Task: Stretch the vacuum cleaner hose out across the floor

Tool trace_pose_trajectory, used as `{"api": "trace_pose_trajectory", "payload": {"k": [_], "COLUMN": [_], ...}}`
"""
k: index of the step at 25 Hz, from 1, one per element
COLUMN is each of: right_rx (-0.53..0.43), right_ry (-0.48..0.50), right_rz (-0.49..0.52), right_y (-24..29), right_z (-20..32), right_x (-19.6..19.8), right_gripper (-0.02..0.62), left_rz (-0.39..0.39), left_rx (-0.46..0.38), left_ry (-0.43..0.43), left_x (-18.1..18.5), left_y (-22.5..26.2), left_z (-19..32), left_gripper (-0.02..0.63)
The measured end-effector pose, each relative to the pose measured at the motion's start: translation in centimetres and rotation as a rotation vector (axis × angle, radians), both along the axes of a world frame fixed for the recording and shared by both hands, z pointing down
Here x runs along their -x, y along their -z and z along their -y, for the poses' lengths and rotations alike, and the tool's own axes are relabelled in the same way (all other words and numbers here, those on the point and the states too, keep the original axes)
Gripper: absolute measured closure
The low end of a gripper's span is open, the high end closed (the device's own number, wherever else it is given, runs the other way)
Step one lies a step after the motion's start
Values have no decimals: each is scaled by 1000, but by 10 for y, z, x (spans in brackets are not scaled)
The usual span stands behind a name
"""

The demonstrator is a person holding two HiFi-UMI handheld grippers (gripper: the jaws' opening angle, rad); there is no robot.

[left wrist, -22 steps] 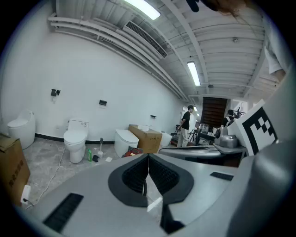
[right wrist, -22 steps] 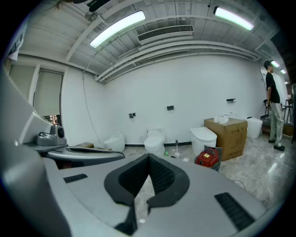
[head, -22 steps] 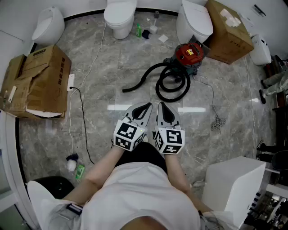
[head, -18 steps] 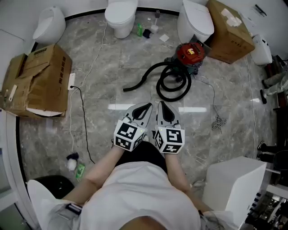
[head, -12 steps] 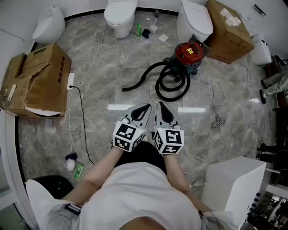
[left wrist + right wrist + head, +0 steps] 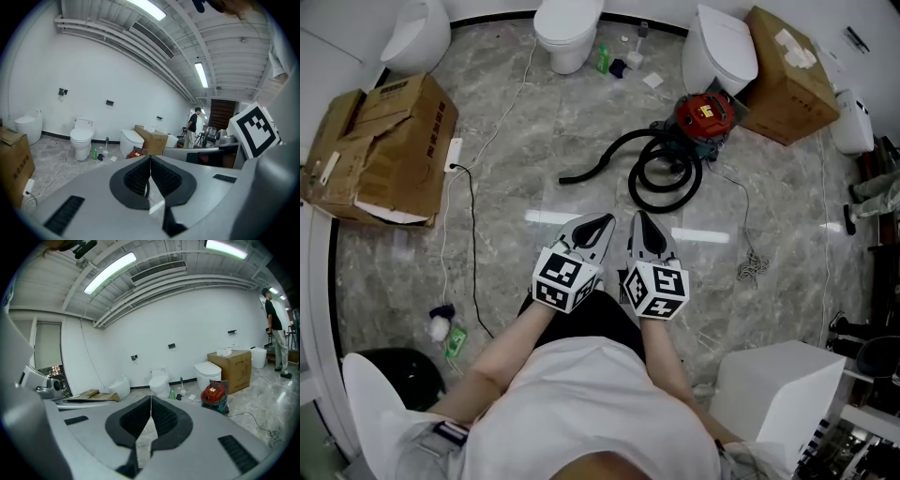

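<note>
In the head view a red vacuum cleaner (image 6: 703, 114) stands on the grey marble floor near the far wall. Its black hose (image 6: 665, 184) lies coiled in loops in front of it, with the free end (image 6: 569, 178) trailing left. My left gripper (image 6: 609, 221) and right gripper (image 6: 637, 218) hang side by side above the floor, short of the coil and apart from it. Both are shut with nothing between the jaws. The left gripper (image 6: 150, 158) view shows the vacuum cleaner (image 6: 136, 153) just past its closed jaws. Past the right gripper (image 6: 151, 400), the vacuum cleaner (image 6: 213, 393) stands to the right.
Torn cardboard boxes (image 6: 384, 150) lie at the left, another box (image 6: 792, 75) at the back right. Toilets (image 6: 567, 33) (image 6: 719, 52) line the far wall. A black cable (image 6: 472, 253) runs over the floor at left. A white cabinet (image 6: 778, 384) stands near right. A person (image 6: 274, 333) stands far off.
The head view has shifted a little, so the floor things sit slightly further right in the picture. Both grippers stay side by side and shut.
</note>
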State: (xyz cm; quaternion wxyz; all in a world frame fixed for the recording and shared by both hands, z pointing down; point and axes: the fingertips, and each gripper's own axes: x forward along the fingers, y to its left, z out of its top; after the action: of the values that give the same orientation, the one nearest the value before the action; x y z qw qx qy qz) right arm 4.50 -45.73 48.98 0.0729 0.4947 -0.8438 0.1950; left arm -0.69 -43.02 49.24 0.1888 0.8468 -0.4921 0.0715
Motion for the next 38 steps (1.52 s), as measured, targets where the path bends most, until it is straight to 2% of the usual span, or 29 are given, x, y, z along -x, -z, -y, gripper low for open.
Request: {"api": "trace_pose_trajectory", "payload": {"k": [4,13,18,22,26,31,38], "right_rx": [-1,2,15,19,19,44,77], "right_ry": [15,47,16,7,9,6,-23], "right_rz": [-1,-6,11,-3,-4,-18,-26], "right_y": [-2,-13,-19,-19,-17,-22,-36], "right_z": [7,39,85,135,177,212,254], "right_x": [7,17,23,40,59,74,81], "right_gripper": [580,580,580,580,579,579,580], "left_rz": [-12,-50,-52,-93,-80,-96,-74], "left_rx": [-1,24,35,27,27,51,86], "left_ry": [30,16,-16,-23,-20,-12,-28], "left_x": [9,15,24,41,61,83,108], "left_y": [-1,-13,-17,-12,-11,-17,-35], "left_z": [10,52,94,143,191,234,276], "left_gripper": [598,597,598,598,598,598,598]}}
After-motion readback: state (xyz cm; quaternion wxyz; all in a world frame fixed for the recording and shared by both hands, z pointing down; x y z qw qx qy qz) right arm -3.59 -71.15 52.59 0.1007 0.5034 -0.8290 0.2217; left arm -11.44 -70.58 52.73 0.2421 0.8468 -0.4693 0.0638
